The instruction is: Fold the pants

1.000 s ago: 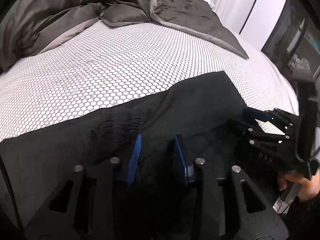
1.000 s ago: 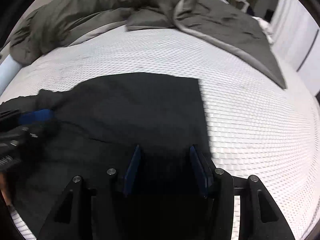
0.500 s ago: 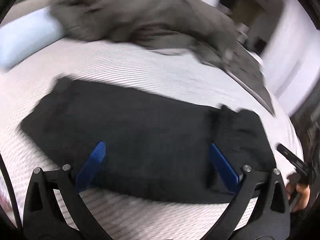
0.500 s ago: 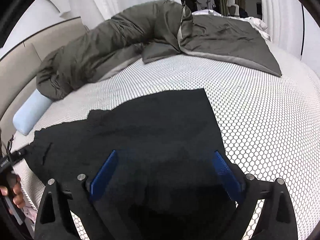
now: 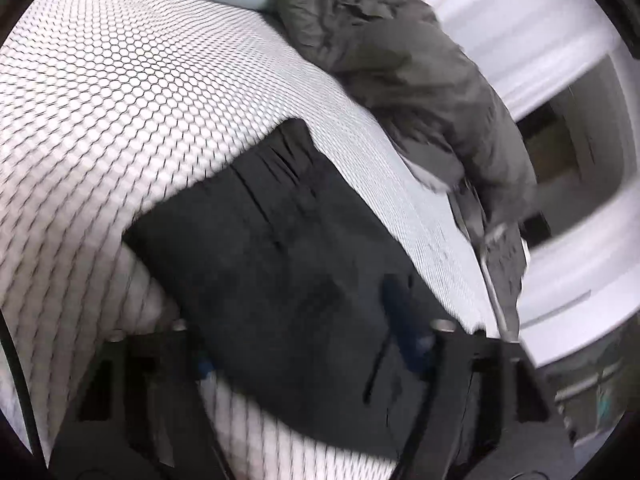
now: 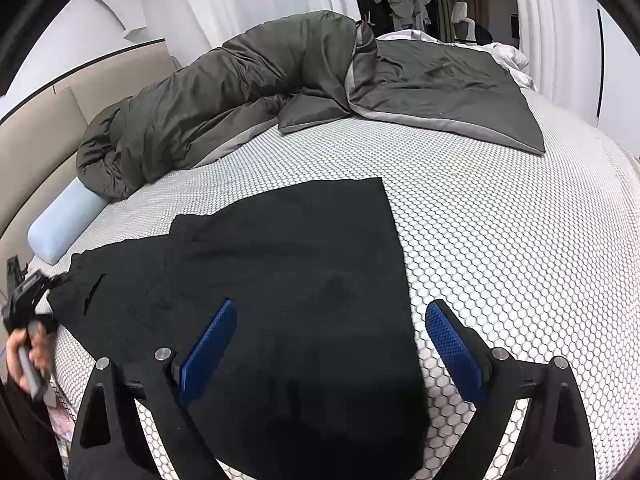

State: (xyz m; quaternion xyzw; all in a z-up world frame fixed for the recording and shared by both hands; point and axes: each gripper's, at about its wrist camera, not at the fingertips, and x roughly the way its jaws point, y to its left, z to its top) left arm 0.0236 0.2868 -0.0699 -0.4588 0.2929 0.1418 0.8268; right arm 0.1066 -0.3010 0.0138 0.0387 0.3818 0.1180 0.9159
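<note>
On my far left, in the right wrist view, my left gripper sits at the outer end of the black pants, the person's hand wrapped round its handle below. I have it there because that gathered end is the free edge the next fold would have to carry across. From its own blurred view the left gripper has its fingers straddling the cloth, and they have just been closing in; the pants lie between them, but I see no pad pressing, so I count them as released for now and not yet holding anything.

The pants lie flat on the bed, on its honeycomb-patterned cover, already doubled into a long dark band that runs from that left end to a clean straight edge on the right. I judge the lengthwise fold done and the crosswise one still to come.

To the right, my right gripper hovers above the near part of the pants with its fingers spread wide and nothing between them, one pad over the cloth and the other out over the bare cover, straddling the straight edge. That keeps it clear while the left end is taken.

Behind, the grey duvet is bunched well apart from the pants, with a pale blue bolster at its left end, leaving the working area free.
</note>
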